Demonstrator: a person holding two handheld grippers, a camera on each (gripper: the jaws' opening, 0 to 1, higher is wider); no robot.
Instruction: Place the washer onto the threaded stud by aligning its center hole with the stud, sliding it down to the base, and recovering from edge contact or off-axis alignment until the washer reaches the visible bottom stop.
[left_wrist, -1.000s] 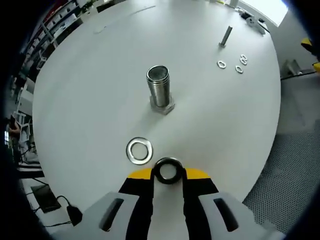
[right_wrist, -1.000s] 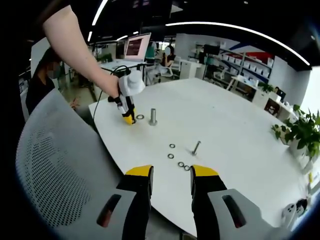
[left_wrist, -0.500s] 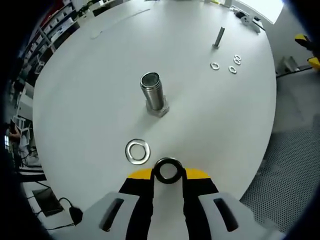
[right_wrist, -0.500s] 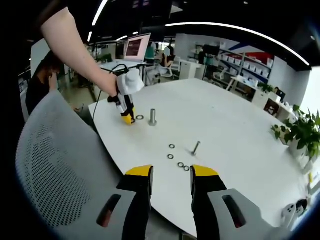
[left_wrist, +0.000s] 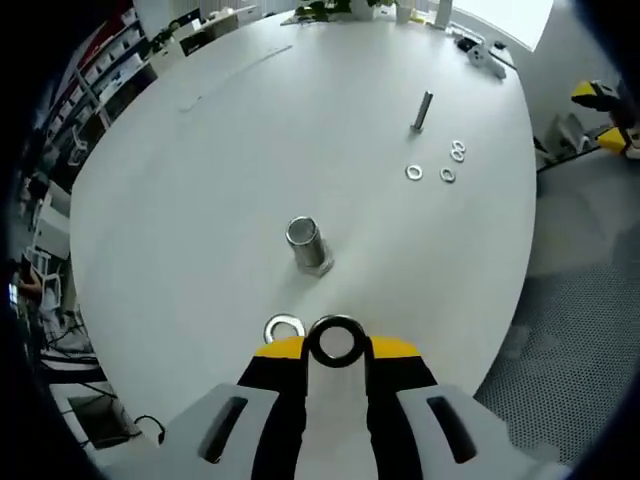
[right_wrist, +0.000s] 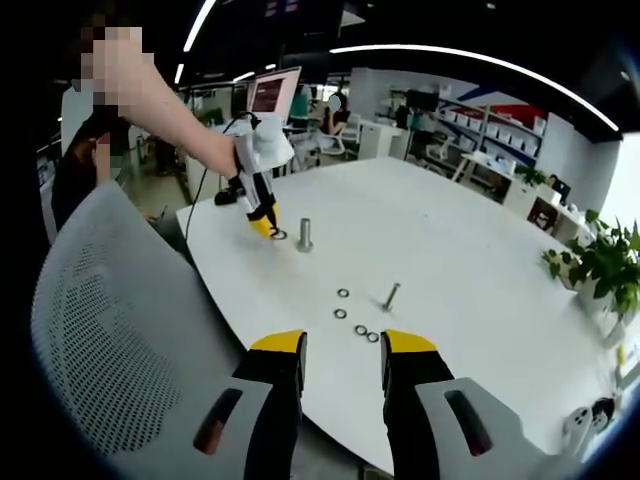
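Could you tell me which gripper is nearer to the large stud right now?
Left. The left gripper, holding a washer, hovers just beside the large stud. The right gripper sits back at the table's near edge, beyond the small washers.

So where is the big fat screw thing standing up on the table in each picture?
Left gripper view: the threaded stud stands near the middle, just beyond the held washer.
Right gripper view: the same stud is small and far off, upper left of middle, right beside the left gripper.
Shared landmark: the small bolt with loose washers beside it.
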